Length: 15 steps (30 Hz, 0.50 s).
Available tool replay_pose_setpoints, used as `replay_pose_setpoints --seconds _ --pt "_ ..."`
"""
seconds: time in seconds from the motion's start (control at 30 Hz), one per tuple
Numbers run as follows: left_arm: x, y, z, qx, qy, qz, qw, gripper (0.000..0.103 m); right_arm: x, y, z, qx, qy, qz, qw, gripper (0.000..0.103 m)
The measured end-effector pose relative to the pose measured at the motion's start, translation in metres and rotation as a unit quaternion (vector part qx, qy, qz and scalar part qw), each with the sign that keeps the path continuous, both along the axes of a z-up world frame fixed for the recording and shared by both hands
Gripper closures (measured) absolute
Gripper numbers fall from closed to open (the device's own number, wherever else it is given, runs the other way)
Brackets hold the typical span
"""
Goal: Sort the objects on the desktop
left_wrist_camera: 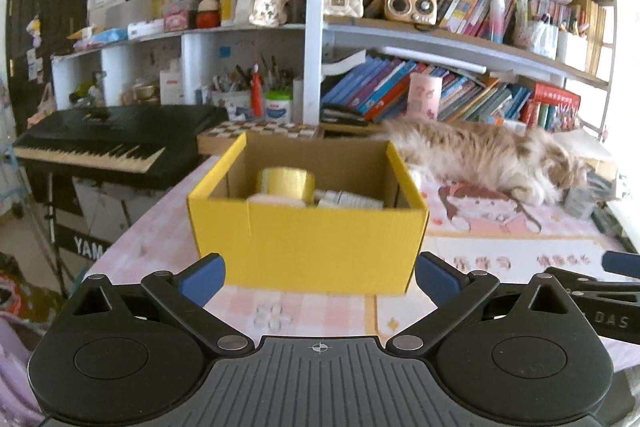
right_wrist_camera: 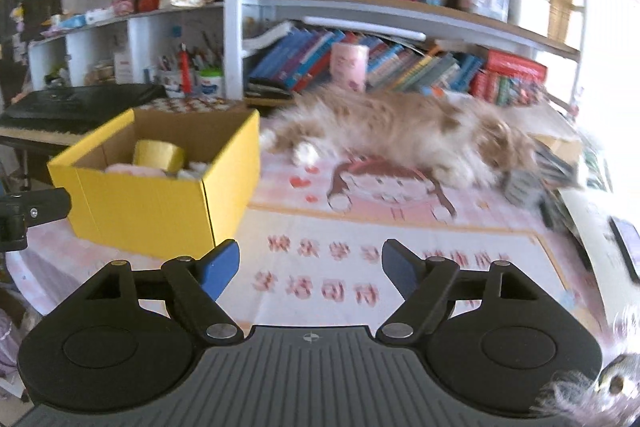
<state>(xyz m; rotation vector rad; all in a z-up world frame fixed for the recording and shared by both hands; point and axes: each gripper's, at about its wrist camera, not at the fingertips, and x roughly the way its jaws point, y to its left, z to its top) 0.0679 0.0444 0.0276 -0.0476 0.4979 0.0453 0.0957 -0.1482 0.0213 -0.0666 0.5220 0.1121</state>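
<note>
The contents of the yellow corrugated-cardboard box (left_wrist_camera: 308, 243) are only partly seen over its front wall: a glossy yellow roll of tape (left_wrist_camera: 286, 180), a soft pink item (left_wrist_camera: 276, 202) whose kind cannot be made out, and a white ribbed cylindrical piece (left_wrist_camera: 352, 201) are cut off below by the rim. The box is set on the counter (left_wrist_camera: 500, 247), which is covered by a pink printed cloth with a cartoon figure and lettering. Beside the box, to its right, a long-haired fluffy cream-and-tan cat (right_wrist_camera: 400, 131) is stretched out on the cloth; its outline is blurred in the right wrist view. A small grey object by the cat's head cannot be identified.

The left gripper (left_wrist_camera: 320, 279) is held just in front of the box, its blue-padded jaws spread apart with nothing between them. The right gripper (right_wrist_camera: 310, 265) is held over the bare cloth to the right of the box, jaws also released and empty. A black electronic keyboard (left_wrist_camera: 104, 139) is seen beyond the counter's left edge, partly cut off. Shelves of books (left_wrist_camera: 440, 91) fill the background.
</note>
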Motion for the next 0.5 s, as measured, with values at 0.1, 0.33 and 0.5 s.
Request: replay_pose_setpoints --seconds 0.1,0.33,0.5 --pt "-0.009 -0.003 -0.007 0.004 0.018 -0.013 0.9998 0.001 -0.019 -0.003 -0.009 -0.001 0.009 -0.017 1.000 0.025" --pt "-0.030 -0.010 -0.015 0.019 0.021 -0.021 0.9994 0.001 -0.052 -0.007 -0.027 -0.002 0.033 -0.053 0.998 0.021" --pt "-0.032 -0.017 -0.022 0.032 0.032 -0.021 0.9988 0.001 -0.055 -0.010 -0.031 -0.008 0.042 -0.055 0.998 0.020"
